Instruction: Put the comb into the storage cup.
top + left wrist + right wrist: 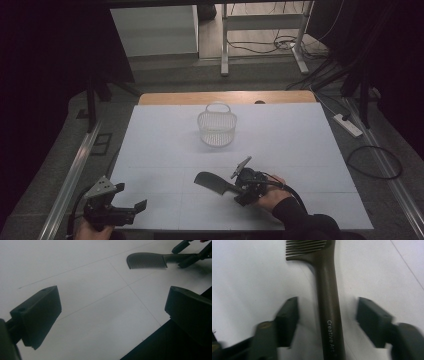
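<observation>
Comb [327, 302] between right tongs [325, 322], untouched

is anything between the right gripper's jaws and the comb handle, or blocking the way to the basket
Nothing visible. The right gripper straddles the comb handle, with bare white table in the gaps on both sides; its pads do not yet touch it. From the comb to the basket, the surface looks bare.

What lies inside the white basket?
Through the mesh wall of the white basket, nothing is visible inside; its floor is too dim and small to confirm. The comb lies outside it.
</observation>
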{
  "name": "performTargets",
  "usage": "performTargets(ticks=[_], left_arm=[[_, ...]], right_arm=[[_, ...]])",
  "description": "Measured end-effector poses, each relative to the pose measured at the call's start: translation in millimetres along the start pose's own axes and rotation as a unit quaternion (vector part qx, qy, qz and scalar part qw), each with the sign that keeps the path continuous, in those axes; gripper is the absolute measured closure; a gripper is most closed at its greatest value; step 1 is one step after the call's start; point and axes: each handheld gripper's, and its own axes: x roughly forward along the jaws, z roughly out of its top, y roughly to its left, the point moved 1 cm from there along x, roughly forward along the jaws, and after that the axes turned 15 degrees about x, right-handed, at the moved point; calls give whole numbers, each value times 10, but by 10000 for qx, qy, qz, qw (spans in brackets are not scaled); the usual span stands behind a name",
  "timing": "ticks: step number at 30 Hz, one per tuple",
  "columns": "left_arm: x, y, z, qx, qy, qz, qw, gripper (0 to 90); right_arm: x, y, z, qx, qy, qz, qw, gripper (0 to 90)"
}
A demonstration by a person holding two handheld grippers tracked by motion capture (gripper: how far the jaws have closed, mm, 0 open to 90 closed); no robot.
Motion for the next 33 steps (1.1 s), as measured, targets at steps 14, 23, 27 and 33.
performTargets(ticks=[14, 23, 27, 33], left_arm=[[2, 4, 0, -30, 24, 14, 10000, 13], [-4, 28, -7, -147, -6, 6, 9999, 6], [-6, 40, -9, -210, -11, 6, 9998, 1], [-8, 44, -6, -285, -45, -88, 9995, 0]], right_arm=[[-26, -13, 16, -95, 26, 106, 9999, 721], [-33, -27, -22, -34, -174, 216, 9996, 722], [-59, 9, -19, -81, -314, 311, 9990, 722], [-134, 13, -28, -75, -539, 319, 9980, 723]])
